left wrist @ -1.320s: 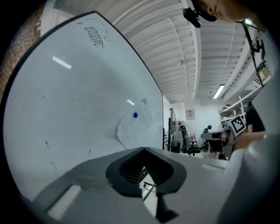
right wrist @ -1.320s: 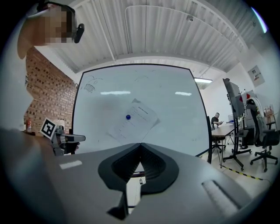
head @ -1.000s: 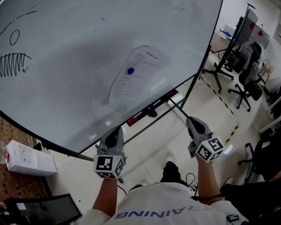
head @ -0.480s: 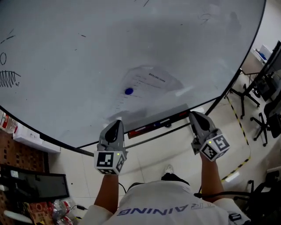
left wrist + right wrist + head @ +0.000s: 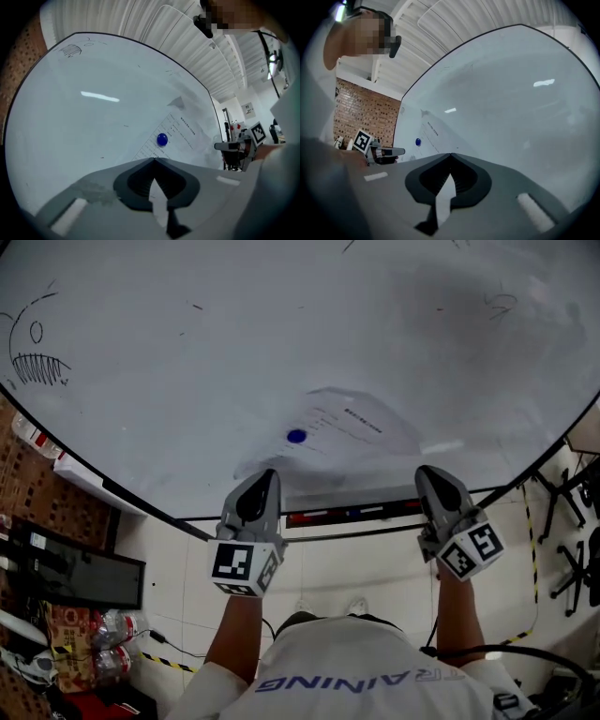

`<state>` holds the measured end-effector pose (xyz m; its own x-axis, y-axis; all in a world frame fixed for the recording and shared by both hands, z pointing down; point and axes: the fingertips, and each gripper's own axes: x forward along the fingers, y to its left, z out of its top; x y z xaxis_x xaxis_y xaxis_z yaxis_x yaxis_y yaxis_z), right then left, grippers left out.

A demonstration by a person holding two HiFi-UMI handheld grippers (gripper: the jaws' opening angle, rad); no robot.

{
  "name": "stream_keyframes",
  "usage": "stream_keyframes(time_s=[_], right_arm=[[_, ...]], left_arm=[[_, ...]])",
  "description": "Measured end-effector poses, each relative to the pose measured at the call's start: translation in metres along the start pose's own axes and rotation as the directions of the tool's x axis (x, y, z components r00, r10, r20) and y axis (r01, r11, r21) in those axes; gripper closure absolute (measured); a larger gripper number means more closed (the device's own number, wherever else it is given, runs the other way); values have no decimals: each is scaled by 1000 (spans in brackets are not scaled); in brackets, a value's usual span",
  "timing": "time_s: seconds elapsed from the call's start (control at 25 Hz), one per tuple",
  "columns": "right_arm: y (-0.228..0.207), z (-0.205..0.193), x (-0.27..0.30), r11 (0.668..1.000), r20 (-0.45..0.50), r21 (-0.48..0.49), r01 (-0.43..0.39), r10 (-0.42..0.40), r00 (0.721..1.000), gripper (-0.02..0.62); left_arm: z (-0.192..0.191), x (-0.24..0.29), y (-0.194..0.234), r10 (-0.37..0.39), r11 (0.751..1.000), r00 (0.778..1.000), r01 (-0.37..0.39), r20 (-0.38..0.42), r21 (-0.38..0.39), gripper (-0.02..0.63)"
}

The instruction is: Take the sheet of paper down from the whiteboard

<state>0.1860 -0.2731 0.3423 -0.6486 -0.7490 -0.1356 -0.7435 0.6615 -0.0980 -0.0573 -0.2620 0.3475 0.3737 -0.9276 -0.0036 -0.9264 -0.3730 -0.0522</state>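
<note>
A printed sheet of paper (image 5: 352, 432) hangs on the whiteboard (image 5: 187, 362), pinned by a round blue magnet (image 5: 297, 436) near its left edge. The sheet (image 5: 180, 136) and magnet (image 5: 162, 139) also show in the left gripper view, and small at the left in the right gripper view, sheet (image 5: 431, 136) and magnet (image 5: 418, 141). My left gripper (image 5: 267, 474) is shut and empty, just below and left of the magnet, short of the board. My right gripper (image 5: 427, 472) is shut and empty, below the sheet's right corner.
A marker tray (image 5: 352, 514) with red and blue markers runs along the board's lower edge between the grippers. Scribbles (image 5: 37, 367) mark the board's upper left. Office chairs (image 5: 577, 568) stand at the right; a monitor (image 5: 70, 573) and bottles (image 5: 112, 634) at the lower left.
Both grippers have moved up and closer to the board, now flanking the sheet. The view has swung so the sheet sits centred between them. Both stay shut.
</note>
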Motion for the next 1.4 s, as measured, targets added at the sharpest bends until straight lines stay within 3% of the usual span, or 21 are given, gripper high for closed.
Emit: stream_keyframes(time_s=[0.12,0.2,0.28,0.36,1.08,1.4], right_arm=[[0,4,8,1000,10,1,3,-3,1000,588],[3,5,10,1000,2,-2,1,-1,1000,588],[4,5,10,1000,-7,-9,2,-2,1000,588],[1,6,9,1000,-10,-12,4,-4,1000,588],[-9,11,7,999,4,-25,-42,42,999,588],[-6,12,11,998,14,-22,-51,52,999,588]], left_arm=[[13,9,1,2,996,1000,-3,10,84,604],[22,17,3,34,982,999,-34,4,184,602],[28,27,0,66,959,998,-59,-14,278,523],[34,35,-4,81,943,997,-72,-12,325,485],[52,52,-22,170,897,983,-183,67,403,472],[43,52,-21,213,885,975,-219,60,412,472]])
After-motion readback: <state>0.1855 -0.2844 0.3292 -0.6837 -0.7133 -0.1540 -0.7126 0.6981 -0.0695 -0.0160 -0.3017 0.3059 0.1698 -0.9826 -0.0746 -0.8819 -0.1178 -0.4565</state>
